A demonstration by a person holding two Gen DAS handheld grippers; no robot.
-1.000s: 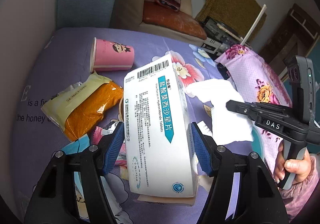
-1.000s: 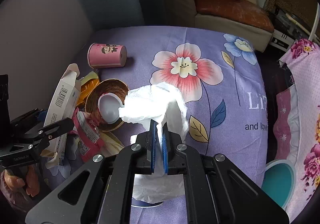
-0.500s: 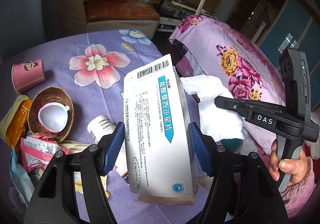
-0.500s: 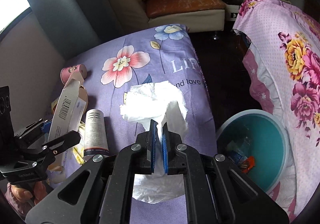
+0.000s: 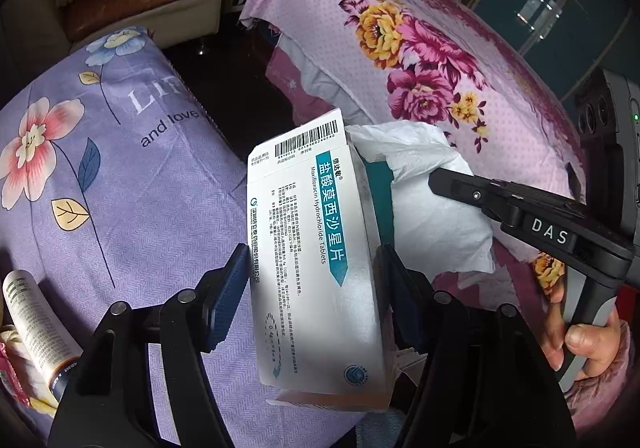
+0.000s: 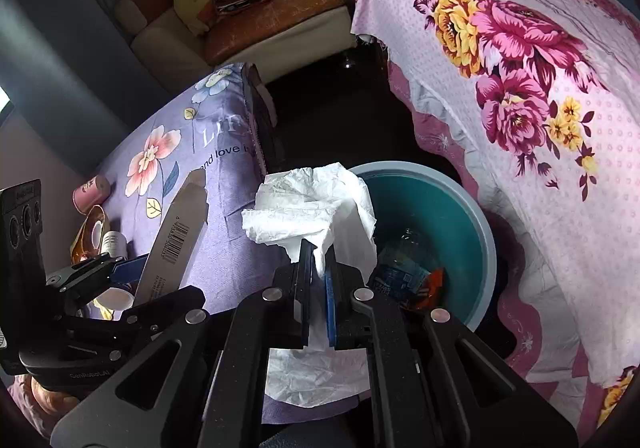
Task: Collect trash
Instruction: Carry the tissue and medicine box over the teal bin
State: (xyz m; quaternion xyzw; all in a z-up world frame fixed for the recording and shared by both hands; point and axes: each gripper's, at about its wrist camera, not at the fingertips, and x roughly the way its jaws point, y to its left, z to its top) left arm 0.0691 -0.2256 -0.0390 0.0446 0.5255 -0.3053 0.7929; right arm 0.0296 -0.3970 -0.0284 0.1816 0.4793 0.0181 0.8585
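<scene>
Both loads up, neither dropped yet — left gripper clamps the tablet box, right gripper pinches the crumpled tissue at the teal bin's rim. Bottle, cup — left on the bedspread's edge.

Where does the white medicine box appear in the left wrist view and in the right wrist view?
Left wrist view: the medicine box fills the centre, upright between the left gripper's blue pads.
Right wrist view: the same box is at left, seen edge-on, barcode facing the camera.
Shared landmark: the white tissue held in the right gripper.
</scene>
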